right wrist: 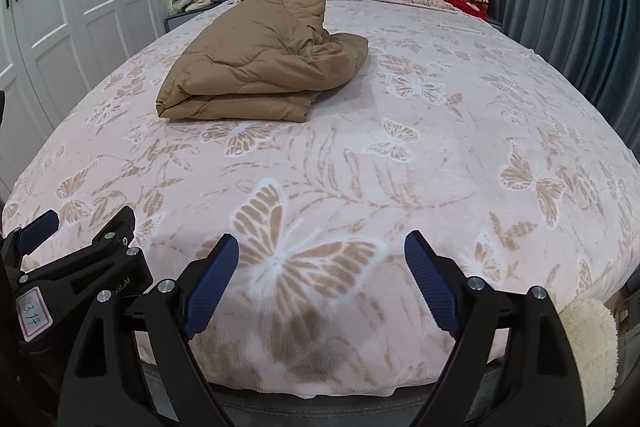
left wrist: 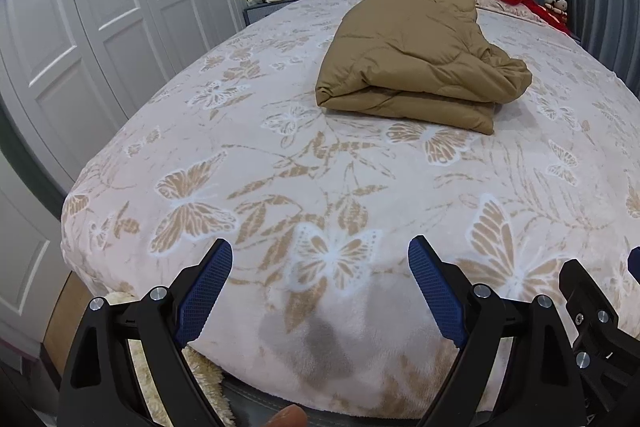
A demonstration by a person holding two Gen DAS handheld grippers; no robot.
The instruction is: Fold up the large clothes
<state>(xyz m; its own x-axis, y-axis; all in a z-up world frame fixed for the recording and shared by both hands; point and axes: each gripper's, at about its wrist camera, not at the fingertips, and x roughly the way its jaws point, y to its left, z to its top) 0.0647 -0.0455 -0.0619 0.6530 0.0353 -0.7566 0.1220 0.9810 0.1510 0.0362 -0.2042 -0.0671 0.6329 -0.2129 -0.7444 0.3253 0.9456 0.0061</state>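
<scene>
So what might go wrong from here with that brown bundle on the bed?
The brown coat looks folded, but its right side bulges in a loose bunch, so the puffy layers may spring open. Both the left gripper and right gripper hang open at the foot of the bed, far away; any fix means a long reach.

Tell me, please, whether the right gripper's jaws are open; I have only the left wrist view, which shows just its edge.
Observer: Yes. In the right wrist view the right gripper has its jaws wide apart and empty, over the foot of the bed.
Operator: Thank you. Is anything marked on my left gripper's body?
Observer: The left gripper carries a small label on its side, handwritten "13.14".
Operator: Is there anything past the bed's right foot corner?
Observer: A cream fluffy thing shows just beside that corner; I cannot tell what it is.
</scene>
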